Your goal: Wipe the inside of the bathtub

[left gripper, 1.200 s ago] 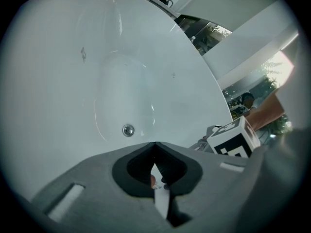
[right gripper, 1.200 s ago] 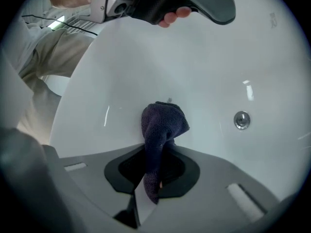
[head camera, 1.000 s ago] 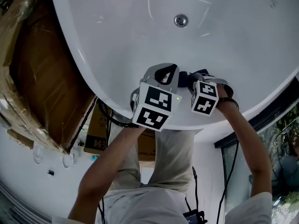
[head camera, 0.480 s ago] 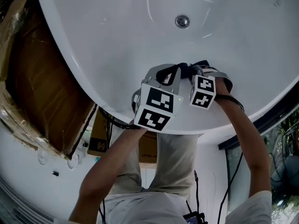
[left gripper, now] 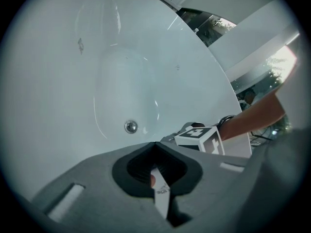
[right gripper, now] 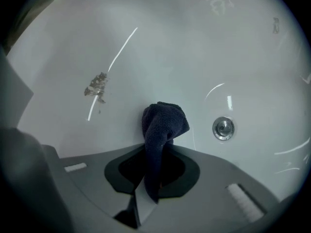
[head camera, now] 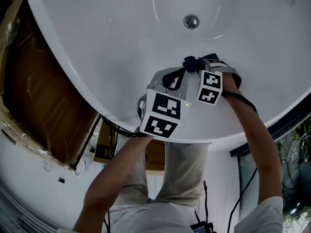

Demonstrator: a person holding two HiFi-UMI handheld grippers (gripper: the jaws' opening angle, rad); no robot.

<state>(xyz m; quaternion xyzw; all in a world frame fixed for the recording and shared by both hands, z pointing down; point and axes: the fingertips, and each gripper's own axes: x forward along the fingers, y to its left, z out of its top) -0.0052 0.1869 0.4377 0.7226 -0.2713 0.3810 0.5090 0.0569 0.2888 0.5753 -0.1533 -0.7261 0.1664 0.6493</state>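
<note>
The white bathtub point(head camera: 121, 38) fills the head view, its round metal drain point(head camera: 191, 21) near the top. My right gripper point(head camera: 197, 64) is shut on a dark blue cloth point(right gripper: 163, 125) that bunches against the tub's inner wall, short of the drain point(right gripper: 223, 128). A grey smudge of dirt point(right gripper: 96, 86) marks the wall left of the cloth. My left gripper point(head camera: 170, 79) hovers just left of the right one, jaws shut with nothing between them; in the left gripper view it point(left gripper: 156, 171) faces the tub floor and drain point(left gripper: 130, 126).
A brown cardboard-wrapped panel point(head camera: 39, 96) leans beside the tub at left. The tub's near rim point(head camera: 194, 135) curves below the grippers, with the person's legs behind it. A window point(left gripper: 243, 89) lies beyond the far rim.
The right gripper has pushed the cloth farther into the tub toward the drain. The left gripper has stayed nearly where it was.
</note>
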